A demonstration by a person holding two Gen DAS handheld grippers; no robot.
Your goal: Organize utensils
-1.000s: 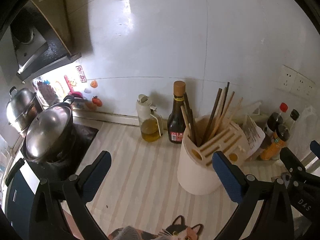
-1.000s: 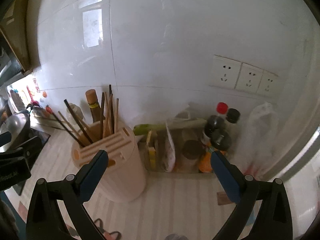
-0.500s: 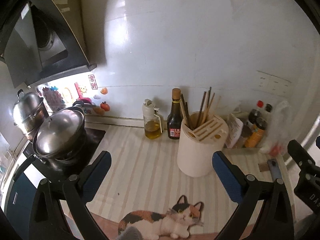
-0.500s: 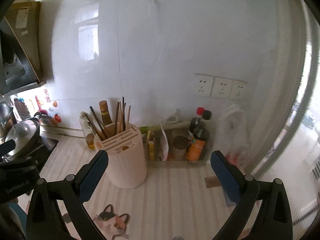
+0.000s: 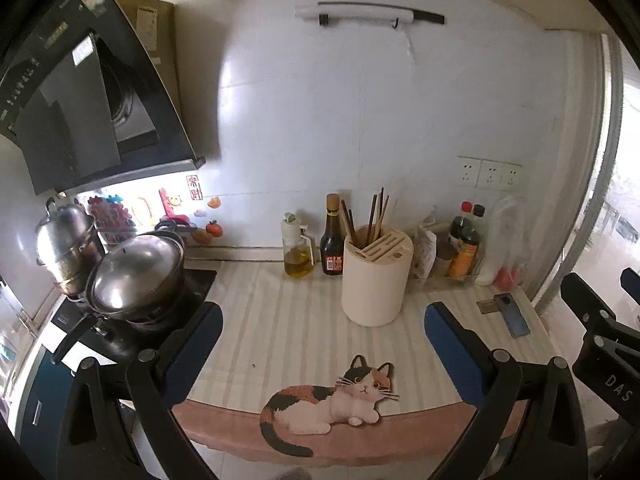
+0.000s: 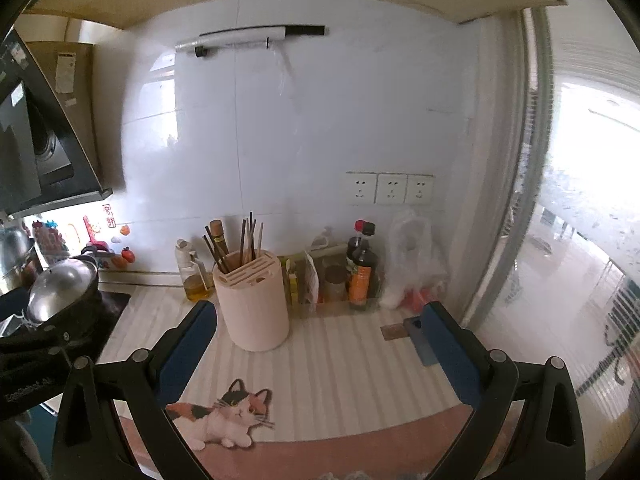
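Hovering above the counter's near edge, both grippers gape wide with nothing between their jaws.

At nine o'clock in the left wrist view a lidded steel pot (image 5: pixel 136 276) sits on the stove; the left gripper (image 5: pixel 320 340) spreads its blue pads at seven and five o'clock; near centre an oil cruet (image 5: pixel 297 252) and dark sauce bottle (image 5: pixel 331 242) stand just left of the cream utensil holder (image 5: pixel 376 280), chopsticks (image 5: pixel 376 212) upright in it; a phone (image 5: pixel 512 315) lies at three o'clock; the right gripper (image 6: pixel 320 344) frames the cat-print mat (image 6: pixel 224 416) from the right.
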